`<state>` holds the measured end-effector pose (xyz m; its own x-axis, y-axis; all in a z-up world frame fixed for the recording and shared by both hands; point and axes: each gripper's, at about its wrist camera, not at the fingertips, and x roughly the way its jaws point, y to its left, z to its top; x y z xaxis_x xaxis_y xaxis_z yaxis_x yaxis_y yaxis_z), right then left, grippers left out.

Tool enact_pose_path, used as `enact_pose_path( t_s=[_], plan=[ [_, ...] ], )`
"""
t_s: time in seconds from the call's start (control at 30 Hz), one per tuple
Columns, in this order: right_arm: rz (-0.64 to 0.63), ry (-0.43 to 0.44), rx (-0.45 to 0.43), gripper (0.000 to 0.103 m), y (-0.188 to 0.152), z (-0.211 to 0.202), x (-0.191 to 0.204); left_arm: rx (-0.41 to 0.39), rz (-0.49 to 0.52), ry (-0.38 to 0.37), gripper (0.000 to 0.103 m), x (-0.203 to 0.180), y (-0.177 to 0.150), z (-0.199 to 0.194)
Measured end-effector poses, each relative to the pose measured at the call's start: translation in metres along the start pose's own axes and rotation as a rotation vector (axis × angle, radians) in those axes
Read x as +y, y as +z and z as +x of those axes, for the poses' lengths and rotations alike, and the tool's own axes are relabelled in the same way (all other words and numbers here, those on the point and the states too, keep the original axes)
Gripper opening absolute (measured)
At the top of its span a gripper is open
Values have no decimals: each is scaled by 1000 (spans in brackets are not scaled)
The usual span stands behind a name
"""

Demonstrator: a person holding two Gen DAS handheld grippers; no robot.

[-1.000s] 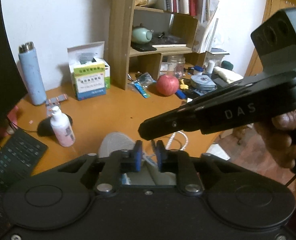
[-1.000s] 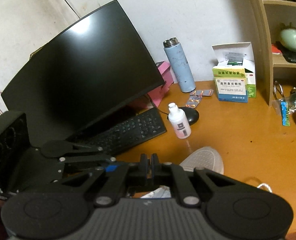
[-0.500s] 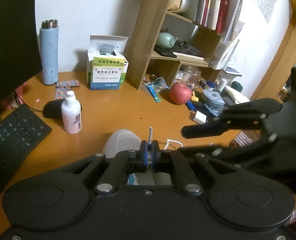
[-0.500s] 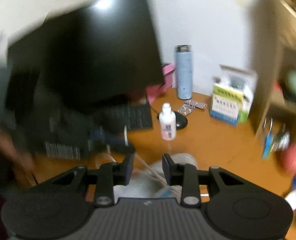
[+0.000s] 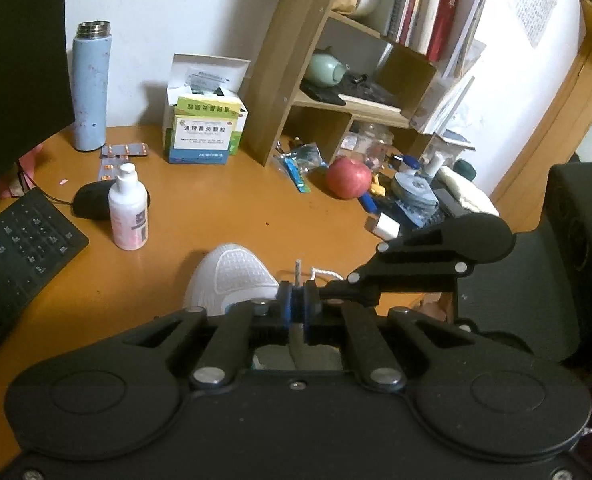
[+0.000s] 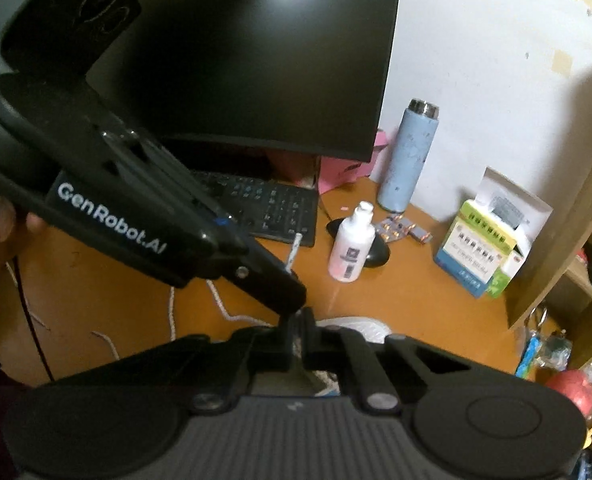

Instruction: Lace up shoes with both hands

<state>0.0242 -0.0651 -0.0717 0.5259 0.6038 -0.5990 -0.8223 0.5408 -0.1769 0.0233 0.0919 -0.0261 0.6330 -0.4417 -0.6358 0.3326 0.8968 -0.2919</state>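
Note:
The white mesh shoe [image 5: 235,272] lies on the wooden desk, toe pointing away, just beyond my left gripper [image 5: 298,306]. The left pads pinch the white shoelace [image 5: 297,270], whose stiff tip sticks up above them. Its jaws are only starting to open and still press the lace. My right gripper [image 5: 328,291] reaches in from the right and meets the left fingertips. In the right wrist view the right gripper [image 6: 298,334] has its jaws closing to a pinch on the lace just under the left gripper [image 6: 291,300]. The lace tip [image 6: 296,246] pokes out beyond it, and the shoe [image 6: 356,325] is partly hidden.
A white bottle [image 5: 127,216], a mouse [image 5: 91,202] and a keyboard [image 5: 15,248] sit left of the shoe. A blue flask [image 5: 91,88], a medicine box [image 5: 203,132], a wooden shelf [image 5: 279,60] and an apple [image 5: 348,178] stand behind. The monitor [image 6: 235,60] fills the left. Loose lace [image 6: 219,306] trails on the desk.
The left fingers, apart a second ago, closed on the lace end. The right gripper rolled, came down from above to the right side, opened, then closed beside the left fingertips.

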Motion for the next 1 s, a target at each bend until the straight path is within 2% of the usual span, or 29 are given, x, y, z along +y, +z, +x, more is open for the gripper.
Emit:
enact_pose_path(
  t_s=[0.17, 0.47, 0.63, 1.0],
  plan=[
    [4, -18, 19, 4, -3, 3, -1, -18, 13, 2, 3, -2, 2, -1],
    [1, -21, 38, 5, -5, 2, 2, -51, -34, 4, 0, 4, 3, 1],
    [-6, -24, 20, 11, -2, -5, 5, -36, -67, -12, 0, 9, 2, 3],
    [-17, -7, 0, 11, 4, -5, 6, -21, -78, -28, 0, 8, -1, 3]
  ],
)
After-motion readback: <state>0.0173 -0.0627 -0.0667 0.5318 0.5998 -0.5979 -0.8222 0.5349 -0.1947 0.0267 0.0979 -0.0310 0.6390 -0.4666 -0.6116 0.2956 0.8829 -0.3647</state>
